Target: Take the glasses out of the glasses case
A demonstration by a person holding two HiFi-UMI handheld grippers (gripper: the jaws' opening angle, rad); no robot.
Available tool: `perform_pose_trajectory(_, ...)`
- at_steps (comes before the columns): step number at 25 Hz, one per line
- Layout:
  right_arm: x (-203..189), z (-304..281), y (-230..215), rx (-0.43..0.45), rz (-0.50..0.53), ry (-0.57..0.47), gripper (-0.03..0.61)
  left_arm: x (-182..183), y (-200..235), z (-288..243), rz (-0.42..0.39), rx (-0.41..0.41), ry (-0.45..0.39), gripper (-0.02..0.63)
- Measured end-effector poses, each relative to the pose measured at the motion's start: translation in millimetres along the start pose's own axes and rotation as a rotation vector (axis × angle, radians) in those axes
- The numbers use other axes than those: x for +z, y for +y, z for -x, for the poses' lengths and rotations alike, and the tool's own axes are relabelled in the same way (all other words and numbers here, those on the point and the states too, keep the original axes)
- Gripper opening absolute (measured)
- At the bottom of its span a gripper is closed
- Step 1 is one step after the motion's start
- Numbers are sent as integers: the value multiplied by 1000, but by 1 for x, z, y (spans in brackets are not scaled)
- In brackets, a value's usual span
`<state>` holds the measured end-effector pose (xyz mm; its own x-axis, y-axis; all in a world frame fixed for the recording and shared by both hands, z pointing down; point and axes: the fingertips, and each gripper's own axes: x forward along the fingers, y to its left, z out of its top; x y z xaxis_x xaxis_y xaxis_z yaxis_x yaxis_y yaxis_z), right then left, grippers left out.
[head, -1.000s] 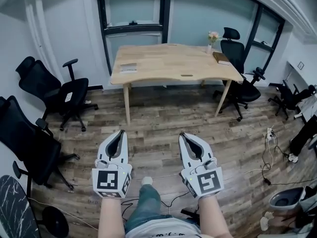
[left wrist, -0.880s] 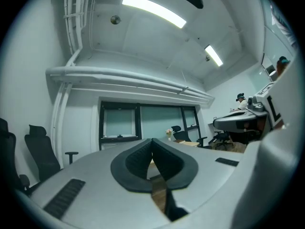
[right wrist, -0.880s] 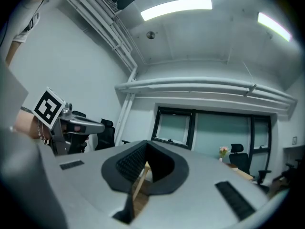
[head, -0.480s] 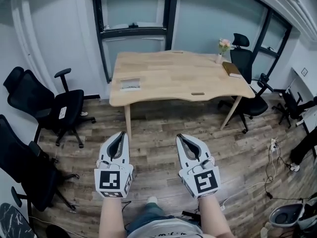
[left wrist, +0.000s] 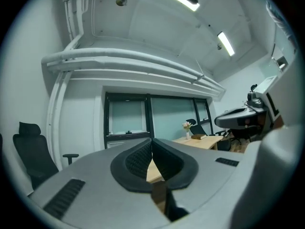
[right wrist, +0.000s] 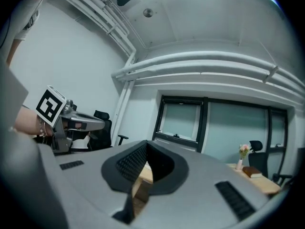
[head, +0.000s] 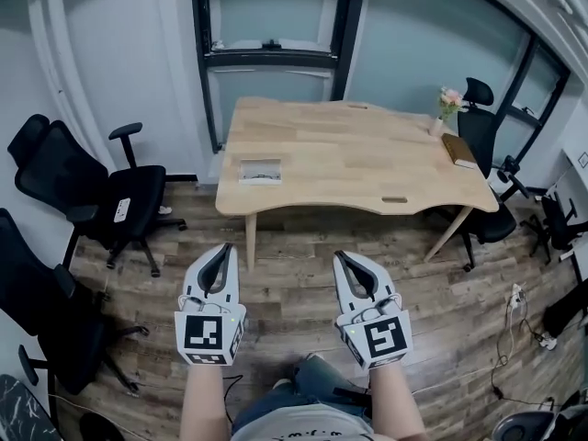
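Note:
A light wooden table [head: 349, 159] stands ahead of me, well beyond both grippers. On its left part lies a pale flat rectangular object [head: 260, 169]; whether it is the glasses case I cannot tell. A small dark item [head: 394, 199] lies at the table's near edge. My left gripper [head: 220, 249] and right gripper [head: 341, 255] are held level side by side above the wooden floor, both shut with nothing between the jaws. The jaw tips meet in the left gripper view [left wrist: 152, 142] and in the right gripper view [right wrist: 146, 146]. No glasses are visible.
Black office chairs [head: 87, 186] stand at the left, and another [head: 485, 150] behind the table's right end. A vase of flowers [head: 447, 108] and a brown book [head: 458, 150] sit on the table's right side. Cables [head: 519, 306] lie on the floor at the right.
The table has come closer and shifted right in the head view as the person walks toward it. Both grippers keep the same shut, side-by-side pose.

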<state>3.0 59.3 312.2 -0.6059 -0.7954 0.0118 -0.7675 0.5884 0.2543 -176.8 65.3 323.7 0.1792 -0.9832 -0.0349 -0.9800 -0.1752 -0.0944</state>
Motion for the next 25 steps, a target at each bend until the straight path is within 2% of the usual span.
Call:
perform_pose_trajectory(5,-14,-47,-24,43,30,27,12,-6,19,-53,-15,-5,-2,17)
perform_pose_trajectory(9,-28,-92,-51,64,51,44,12,-14,33,-103,-22,22,-1,17)
perform_pose_trajectory(15,-44,-155,-103,79,24,36,12,-35,41,-175,-18,45,42,17)
perform_pose_trajectory(16,-49,-164,-109,86,14,37,12,-40,41,-185,-14,36,56,22)
perform_pose_trajectory(18,-60,-180,-118,97,1,45,12,-54,39,-205,-24,3,98,90)
perform_pose_trajectory(20,-70,-196,-123,104,-13,59,12,-68,39,-224,-36,-33,141,129)
perform_pose_trajectory(25,-98,-231,-132,112,-61,108,12,-102,51,-270,-70,-115,246,146)
